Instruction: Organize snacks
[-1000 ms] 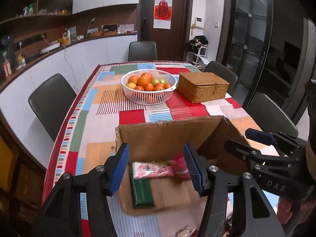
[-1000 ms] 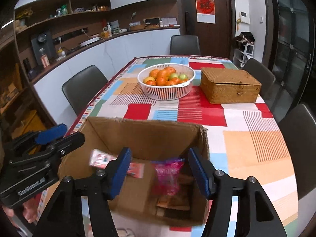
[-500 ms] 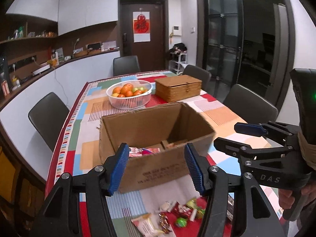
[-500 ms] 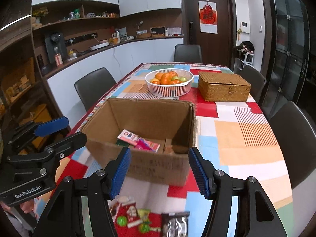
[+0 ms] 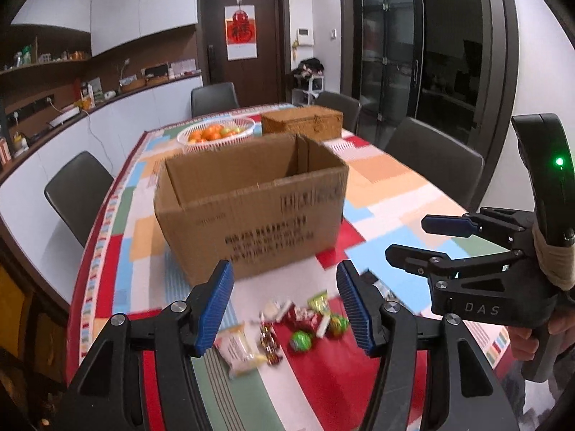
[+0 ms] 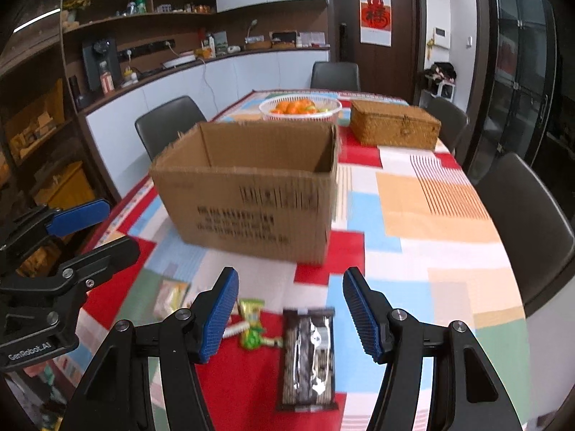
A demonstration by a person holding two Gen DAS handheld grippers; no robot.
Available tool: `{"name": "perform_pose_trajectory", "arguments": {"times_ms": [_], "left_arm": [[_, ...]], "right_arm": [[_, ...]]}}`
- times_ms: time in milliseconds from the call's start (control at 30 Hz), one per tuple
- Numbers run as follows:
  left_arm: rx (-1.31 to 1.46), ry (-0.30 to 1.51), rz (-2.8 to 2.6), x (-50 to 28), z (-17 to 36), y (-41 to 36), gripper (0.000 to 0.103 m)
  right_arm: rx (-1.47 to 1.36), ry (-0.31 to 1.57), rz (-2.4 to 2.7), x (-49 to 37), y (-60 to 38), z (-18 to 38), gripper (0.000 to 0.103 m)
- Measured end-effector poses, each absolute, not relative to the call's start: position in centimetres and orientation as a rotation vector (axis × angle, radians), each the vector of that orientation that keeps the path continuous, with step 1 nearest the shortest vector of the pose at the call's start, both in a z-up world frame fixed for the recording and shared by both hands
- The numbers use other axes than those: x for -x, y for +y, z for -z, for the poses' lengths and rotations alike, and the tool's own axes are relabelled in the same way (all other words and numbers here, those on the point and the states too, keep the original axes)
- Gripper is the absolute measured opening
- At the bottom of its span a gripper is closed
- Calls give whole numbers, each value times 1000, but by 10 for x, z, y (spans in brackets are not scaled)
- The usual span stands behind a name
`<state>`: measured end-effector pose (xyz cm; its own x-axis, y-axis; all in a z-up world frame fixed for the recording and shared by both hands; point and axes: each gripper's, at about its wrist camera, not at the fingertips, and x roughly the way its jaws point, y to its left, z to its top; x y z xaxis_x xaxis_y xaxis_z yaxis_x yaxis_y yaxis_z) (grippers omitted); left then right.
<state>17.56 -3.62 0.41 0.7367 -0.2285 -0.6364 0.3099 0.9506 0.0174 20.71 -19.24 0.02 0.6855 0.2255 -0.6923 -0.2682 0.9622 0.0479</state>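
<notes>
The left gripper hung with its jaws spread and nothing between them, above a pale snack packet at about 7 o'clock and green wrapped candies at 6. The cardboard box stood open at 12 o'clock. The right gripper was likewise spread and empty over a dark packet lying on the table's cloth.

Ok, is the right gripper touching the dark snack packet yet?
Apart. Right wrist view: the dark snack packet lies flat on the tablecloth beneath the open right gripper, pads clear.
</notes>
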Motion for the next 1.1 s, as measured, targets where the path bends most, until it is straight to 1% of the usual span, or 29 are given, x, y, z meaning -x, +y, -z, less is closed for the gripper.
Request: {"name": "perform_pose_trajectory", "arguments": {"times_ms": [167,233,433,700,733,800,933,1000,1100], "left_arm": [[-105,749,310,-172,19,-36,59],[-104,771,313,-171,27,-37,59],[-124,835,323,-170,53,-37,59],[-119,917,360,-181,80,-38,57],[-121,921,367,-183,83,-39,57],[-132,937,376,-187,89,-40,52],[-145,970,406,-195,101,-42,50],[-146,988,416,-199,106,-43,43],[-147,1005,421,-206,113,-43,40]], "right_arm": [[45,839,-273,-196,-194,24,62],[29,874,-278,-194,-195,35,65],[-10,965,-252,-194,-201,66,65],[17,1028,-215,-197,-203,90,65],[17,1035,-213,-199,-203,93,65],[21,1046,-207,-201,-204,98,65],[32,1057,-197,-206,-204,104,65],[32,1060,-196,-208,-204,107,65],[36,1067,-188,-213,-204,110,65]]}}
